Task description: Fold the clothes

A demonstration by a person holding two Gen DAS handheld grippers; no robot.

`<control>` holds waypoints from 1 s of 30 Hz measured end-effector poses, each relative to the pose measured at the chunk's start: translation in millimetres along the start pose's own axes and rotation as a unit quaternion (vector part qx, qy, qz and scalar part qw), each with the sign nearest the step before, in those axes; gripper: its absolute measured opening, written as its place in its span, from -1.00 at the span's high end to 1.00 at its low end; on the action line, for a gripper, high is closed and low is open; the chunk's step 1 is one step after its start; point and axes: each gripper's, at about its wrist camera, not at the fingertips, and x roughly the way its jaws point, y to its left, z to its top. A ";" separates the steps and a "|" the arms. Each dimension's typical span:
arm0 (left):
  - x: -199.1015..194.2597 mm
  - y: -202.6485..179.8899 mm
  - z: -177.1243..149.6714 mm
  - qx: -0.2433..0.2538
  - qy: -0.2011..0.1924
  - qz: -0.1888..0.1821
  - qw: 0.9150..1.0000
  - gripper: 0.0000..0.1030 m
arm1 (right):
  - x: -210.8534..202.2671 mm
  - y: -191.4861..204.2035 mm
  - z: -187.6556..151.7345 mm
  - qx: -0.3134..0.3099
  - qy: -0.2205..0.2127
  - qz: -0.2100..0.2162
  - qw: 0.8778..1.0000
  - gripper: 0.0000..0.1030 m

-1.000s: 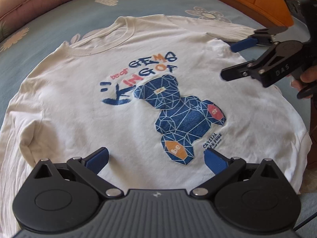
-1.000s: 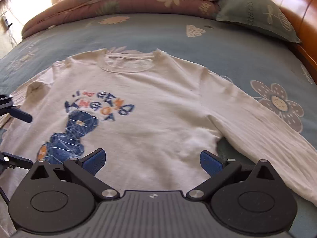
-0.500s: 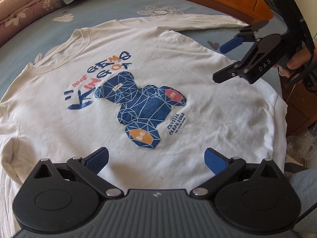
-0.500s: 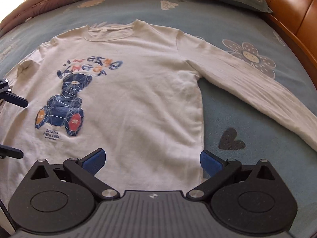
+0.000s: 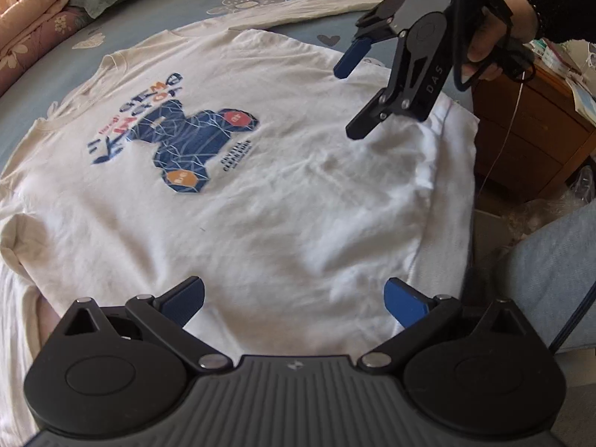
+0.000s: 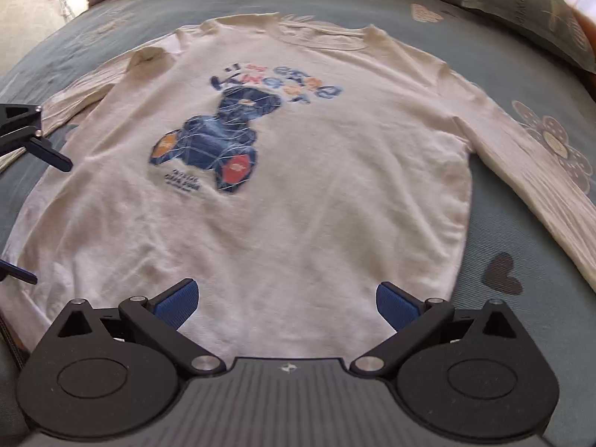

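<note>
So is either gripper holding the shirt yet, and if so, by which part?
Nothing is held. The left gripper and right gripper are both open above the white shirt, which lies flat on the bed.

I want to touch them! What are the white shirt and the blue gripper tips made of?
The long-sleeved shirt looks like soft matte cotton knit: it wrinkles and lies limp. The left gripper fingertips look like ribbed blue rubber or plastic; which one cannot be told.
</note>
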 end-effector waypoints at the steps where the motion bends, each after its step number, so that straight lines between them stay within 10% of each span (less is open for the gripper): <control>1: 1.9 -3.7 -2.6 -0.013 0.006 -0.005 1.000 -0.98 | 7.4 7.2 -1.0 -0.019 0.014 0.007 1.000 -1.00; 9: -17.8 -2.8 -20.7 -0.110 0.037 0.005 0.993 -0.98 | 3.6 5.3 -13.0 -0.023 -0.025 0.014 0.999 -1.00; 17: -12.0 74.1 36.6 -0.190 -0.090 0.091 0.973 -0.98 | 5.3 8.0 -12.7 -0.017 -0.026 0.006 1.000 -1.00; 30: 19.6 62.8 24.5 -0.165 -0.104 0.023 0.980 -0.99 | 5.7 8.2 -13.6 -0.010 -0.028 0.002 1.000 -1.00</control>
